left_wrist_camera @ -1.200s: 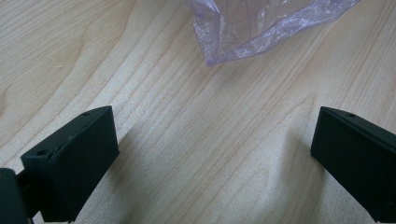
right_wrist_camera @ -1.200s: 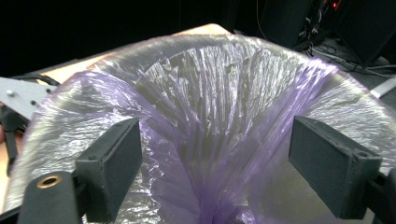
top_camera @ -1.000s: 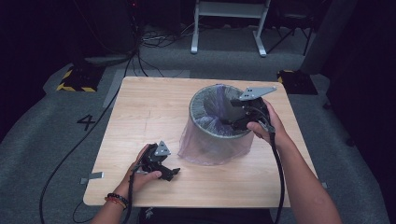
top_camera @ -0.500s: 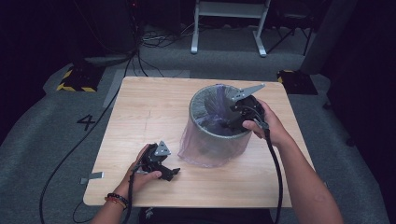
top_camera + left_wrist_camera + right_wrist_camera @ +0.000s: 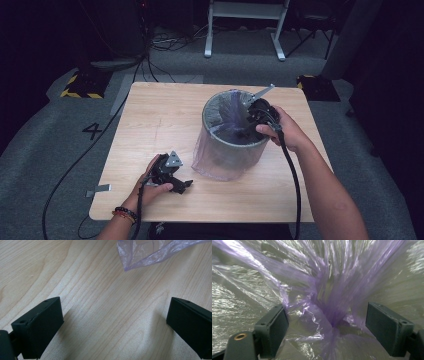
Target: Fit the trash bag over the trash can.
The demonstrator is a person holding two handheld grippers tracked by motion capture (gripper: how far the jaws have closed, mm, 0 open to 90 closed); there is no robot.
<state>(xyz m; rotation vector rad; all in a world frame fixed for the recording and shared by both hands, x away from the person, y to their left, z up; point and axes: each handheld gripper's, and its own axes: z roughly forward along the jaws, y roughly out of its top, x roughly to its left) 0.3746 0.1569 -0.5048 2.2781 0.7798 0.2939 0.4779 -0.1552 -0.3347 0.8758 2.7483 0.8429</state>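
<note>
A round mesh bin (image 5: 235, 150) stands on the wooden table (image 5: 155, 120), lined with a thin purple plastic bag (image 5: 231, 112) whose edge hangs down outside the bin's left wall. My right gripper (image 5: 248, 120) reaches in over the bin's right rim. In the right gripper view it (image 5: 327, 325) is open, its jaws wide apart on either side of a gathered bunch of the bag (image 5: 324, 290). My left gripper (image 5: 184, 184) rests on the table left of the bin; it (image 5: 112, 325) is open over bare wood, with a corner of the bag (image 5: 147, 252) ahead of it.
A cable (image 5: 290, 175) trails from the right gripper along the forearm to the table's front edge. Another cable (image 5: 75, 170) runs over the grey floor at the left. A white metal frame (image 5: 245, 30) stands behind the table.
The right gripper has moved left and down from the bin's right rim into the bin, among the bag. The left gripper has stayed put.
</note>
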